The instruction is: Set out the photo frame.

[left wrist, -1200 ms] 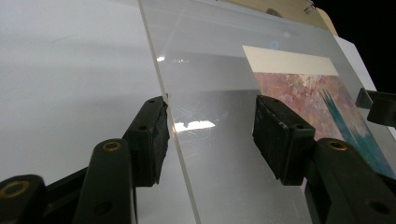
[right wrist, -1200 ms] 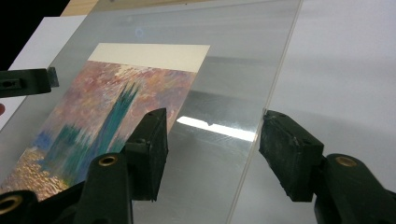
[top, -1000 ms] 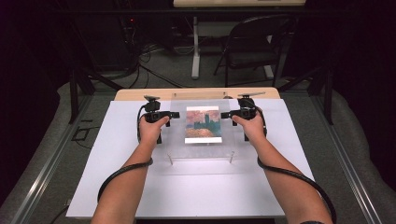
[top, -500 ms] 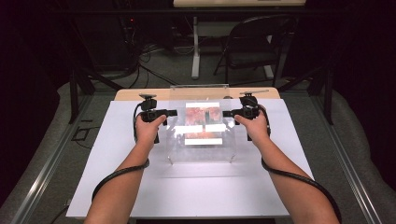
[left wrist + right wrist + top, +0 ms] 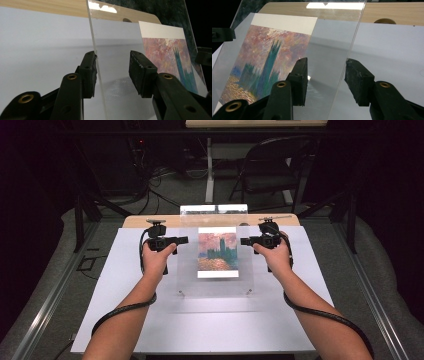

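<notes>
In the high view, the clear acrylic sheet (image 5: pixel 215 255) stands tilted at mid-frame over the white surface (image 5: pixel 125 285), flanked by the left hand-held gripper (image 5: pixel 186 239) and right hand-held gripper (image 5: pixel 243 241), likely to lift it evenly off the painted print (image 5: pixel 218 251). In the left gripper view, the sheet's edge (image 5: pixel 96 57) touches one pad (image 5: pixel 90 72); the jaws, just closing, aren't clamped. In the right gripper view, the edge (image 5: pixel 352 42) lies between parted jaws, likewise closing.

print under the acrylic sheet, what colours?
Pink-orange sky, teal-blue towers, white border on the print; clearest in the right gripper view.

High view overhead, facing forward-down; tongs views close, level; all share acrylic sheet (image 5: pixel 215 270).
</notes>
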Available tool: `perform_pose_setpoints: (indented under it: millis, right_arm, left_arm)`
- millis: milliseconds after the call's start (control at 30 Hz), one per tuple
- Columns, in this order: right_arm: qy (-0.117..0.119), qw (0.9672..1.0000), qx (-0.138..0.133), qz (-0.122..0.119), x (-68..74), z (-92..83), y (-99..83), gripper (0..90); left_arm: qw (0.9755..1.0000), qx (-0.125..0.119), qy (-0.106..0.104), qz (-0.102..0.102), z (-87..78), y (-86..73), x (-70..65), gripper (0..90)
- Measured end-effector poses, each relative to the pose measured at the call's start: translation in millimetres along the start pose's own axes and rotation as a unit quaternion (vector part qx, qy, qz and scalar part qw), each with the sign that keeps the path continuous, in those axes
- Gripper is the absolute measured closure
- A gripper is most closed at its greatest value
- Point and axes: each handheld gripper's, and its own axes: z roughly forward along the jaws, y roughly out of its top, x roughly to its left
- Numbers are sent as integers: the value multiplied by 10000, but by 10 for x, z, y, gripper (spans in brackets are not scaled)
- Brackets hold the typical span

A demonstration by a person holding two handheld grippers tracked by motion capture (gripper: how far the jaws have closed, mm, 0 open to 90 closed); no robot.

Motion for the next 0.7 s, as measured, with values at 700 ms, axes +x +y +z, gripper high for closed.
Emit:
perform_pose_setpoints:
  millis: [700]
  right_arm:
    - [-226, 9986, -178, -451, 285, -416, -33, 608]
  left_arm:
    - [9982, -296, -89, 522, -418, -119, -213, 640]
